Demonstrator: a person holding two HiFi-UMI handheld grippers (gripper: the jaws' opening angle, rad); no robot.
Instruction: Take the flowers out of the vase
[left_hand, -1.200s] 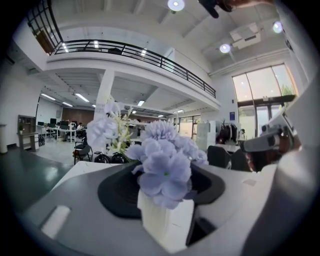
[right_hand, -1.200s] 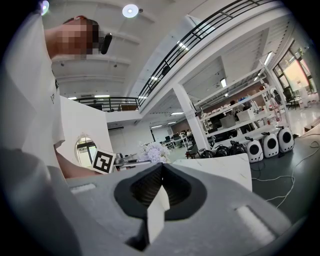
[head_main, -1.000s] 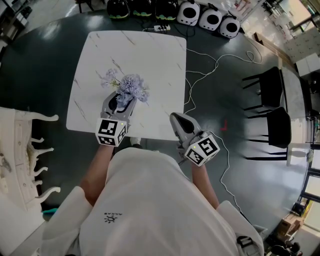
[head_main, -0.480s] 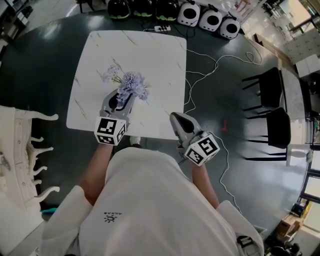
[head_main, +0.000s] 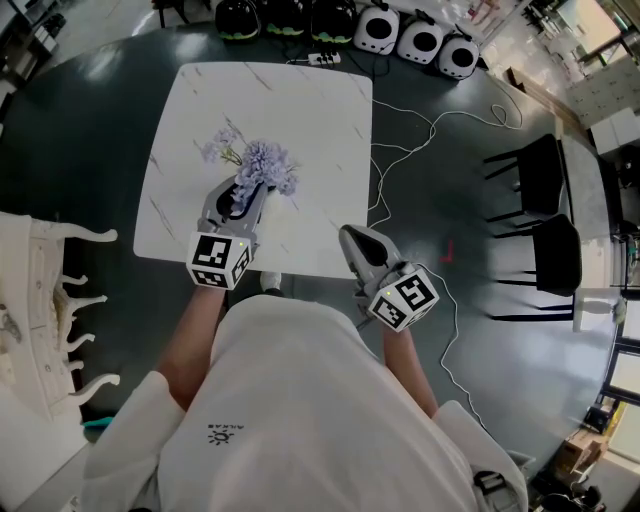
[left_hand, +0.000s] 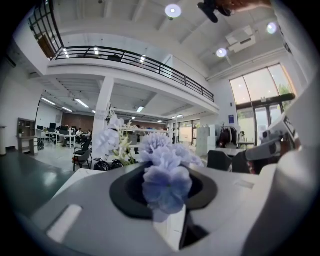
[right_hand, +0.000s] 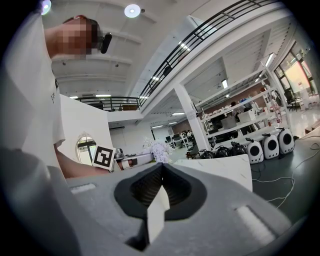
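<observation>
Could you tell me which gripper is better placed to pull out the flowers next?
Left. The left gripper is at the flowers, its jaws just closing around them; the right gripper sits shut and empty by the table edge.

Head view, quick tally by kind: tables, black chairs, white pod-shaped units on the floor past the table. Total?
Tables: 1
Black chairs: 2
White pod units: 3
Total: 6
</observation>
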